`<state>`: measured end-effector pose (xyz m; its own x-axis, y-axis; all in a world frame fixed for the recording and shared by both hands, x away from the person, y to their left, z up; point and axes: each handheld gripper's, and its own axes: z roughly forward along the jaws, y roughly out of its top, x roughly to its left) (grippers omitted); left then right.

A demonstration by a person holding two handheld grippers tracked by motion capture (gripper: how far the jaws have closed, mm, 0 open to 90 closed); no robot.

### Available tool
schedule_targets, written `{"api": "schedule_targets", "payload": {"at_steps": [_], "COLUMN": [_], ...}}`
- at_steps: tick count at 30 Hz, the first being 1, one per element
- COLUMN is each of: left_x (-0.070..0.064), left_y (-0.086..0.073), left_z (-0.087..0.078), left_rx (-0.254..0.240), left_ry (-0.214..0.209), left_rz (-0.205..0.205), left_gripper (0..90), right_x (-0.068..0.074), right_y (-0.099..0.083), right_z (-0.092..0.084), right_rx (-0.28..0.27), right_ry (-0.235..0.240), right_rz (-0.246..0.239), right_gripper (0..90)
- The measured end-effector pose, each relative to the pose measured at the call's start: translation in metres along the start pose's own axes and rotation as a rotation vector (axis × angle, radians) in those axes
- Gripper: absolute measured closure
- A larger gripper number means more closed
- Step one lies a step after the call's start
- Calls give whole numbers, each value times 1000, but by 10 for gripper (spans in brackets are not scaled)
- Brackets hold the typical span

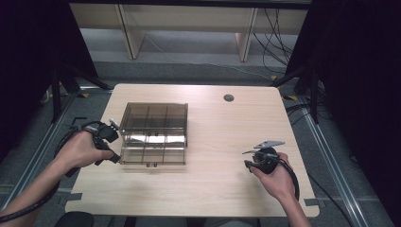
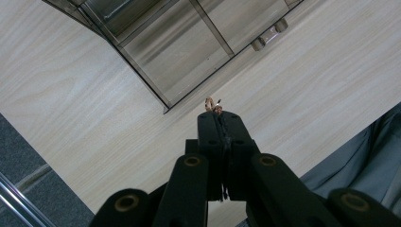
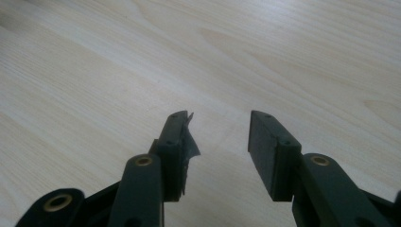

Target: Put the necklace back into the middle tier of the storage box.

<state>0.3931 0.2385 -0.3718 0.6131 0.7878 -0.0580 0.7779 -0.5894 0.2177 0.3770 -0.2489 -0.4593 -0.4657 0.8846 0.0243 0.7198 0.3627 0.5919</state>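
A: How is the left gripper (image 2: 218, 113) set?

B: Its black jaws are pressed together, and a tiny coppery, twisted wire-like piece (image 2: 213, 104) is pinched at their tips, just beside the near left corner of the smoky translucent plastic compartment box (image 1: 153, 134).

A: And the right gripper (image 3: 218, 137)?

B: Its jaws are held apart over the pale wood-grain table (image 1: 222, 189), with nothing between them, on the near right, well apart from the box.

The small coppery thing (image 2: 213, 105) pinched at the left gripper (image 2: 220, 115) tips is too tiny to identify. The picture's top edge crops the compartment box (image 2: 179, 42).
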Motion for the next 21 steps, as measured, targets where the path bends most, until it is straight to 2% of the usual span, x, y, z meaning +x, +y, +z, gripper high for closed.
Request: {"api": "schedule_targets", "payload": {"at_steps": [2, 3, 8, 9, 12, 13, 14, 16, 17, 19, 20, 21], "left_x": [0, -1, 0, 1, 2, 3, 3, 3, 4, 6, 4, 7], "left_y": [0, 1, 2, 3, 5, 6, 6, 6, 7, 8, 8, 9], "left_z": [1, 1, 1, 0, 0, 0, 0, -1, -1, -1, 0, 0], "left_rx": [-9, -8, -5, 8, -1, 0, -6, 0, -3, -3, -15, -9], "left_ry": [1, -3, -7, -11, -11, -9, -9, -10, -11, -9, -12, -9], "left_rz": [0, -18, -9, -3, -15, -2, -15, -18, -15, -7, -37, -26], "left_gripper": [876, 876, 876, 876, 876, 876, 876, 876, 876, 876, 876, 876], "right_x": [0, 0, 0, 0, 0, 0, -1, 0, -1, -1, -1, 1], "right_y": [0, 0, 0, 0, 0, 0, 0, 0, 1, 1, 1, 1], "right_z": [1, 0, 0, 0, 0, 0, -1, -1, 1, 1, 1, 0], "right_rx": [-4, -4, 2, 2, -2, -14, -24, -19, -24, -22, -22, -16], "right_ry": [8, 7, -6, -6, -5, -4, -5, -4, 2, 1, 1, 0], "right_rz": [1, 0, -7, -7, -6, -7, -20, -9, -26, -24, -24, -15], "right_gripper": [591, 590, 591, 591, 593, 593, 593, 594, 594, 593, 593, 593]}}
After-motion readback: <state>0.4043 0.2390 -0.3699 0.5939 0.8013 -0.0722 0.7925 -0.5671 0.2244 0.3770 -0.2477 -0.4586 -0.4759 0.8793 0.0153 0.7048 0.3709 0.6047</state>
